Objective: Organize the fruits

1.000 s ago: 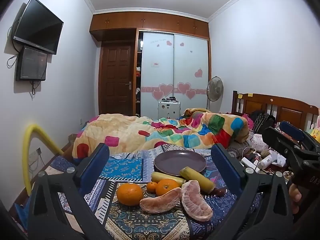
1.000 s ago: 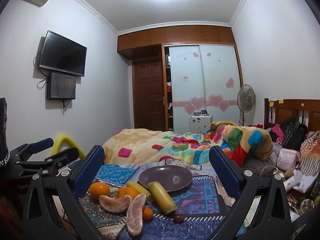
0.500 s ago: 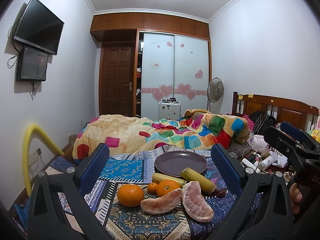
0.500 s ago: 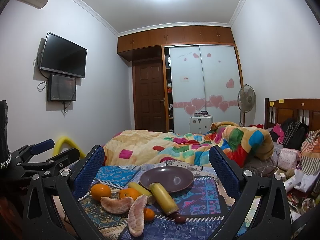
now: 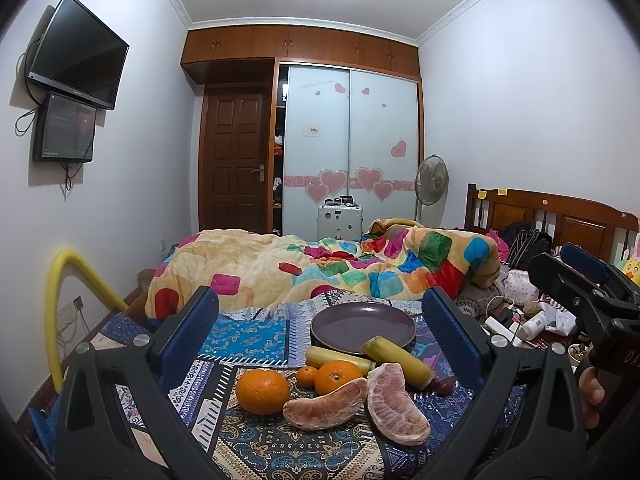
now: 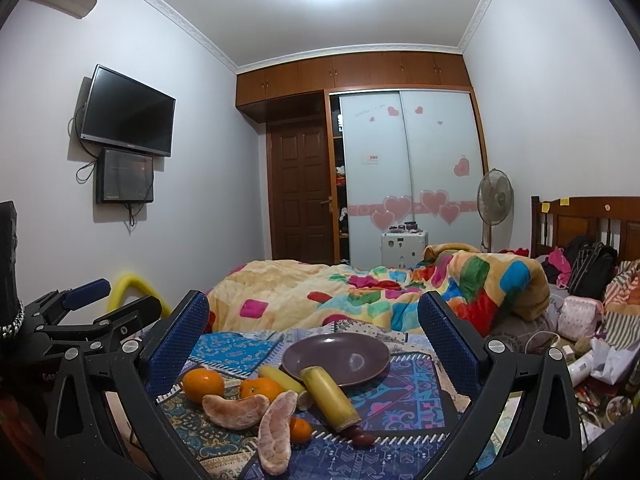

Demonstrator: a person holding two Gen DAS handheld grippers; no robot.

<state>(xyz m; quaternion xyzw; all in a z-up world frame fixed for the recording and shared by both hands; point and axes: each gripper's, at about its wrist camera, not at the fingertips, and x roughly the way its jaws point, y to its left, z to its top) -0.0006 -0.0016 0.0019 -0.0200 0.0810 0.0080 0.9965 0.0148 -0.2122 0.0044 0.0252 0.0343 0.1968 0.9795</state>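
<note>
A patterned blue cloth (image 5: 248,336) covers the surface in front of a bed with a colourful quilt (image 5: 320,268). On the cloth sits an empty purple plate (image 5: 362,326), and just in front of it lie two sugarcane pieces (image 5: 398,360), two peeled pomelo segments (image 5: 396,404), two oranges (image 5: 262,391) and a small tangerine (image 5: 307,375), clustered close together. The left gripper (image 5: 320,340) and right gripper (image 6: 314,340) both hover over the fruit, jaws spread wide, holding nothing.
</note>
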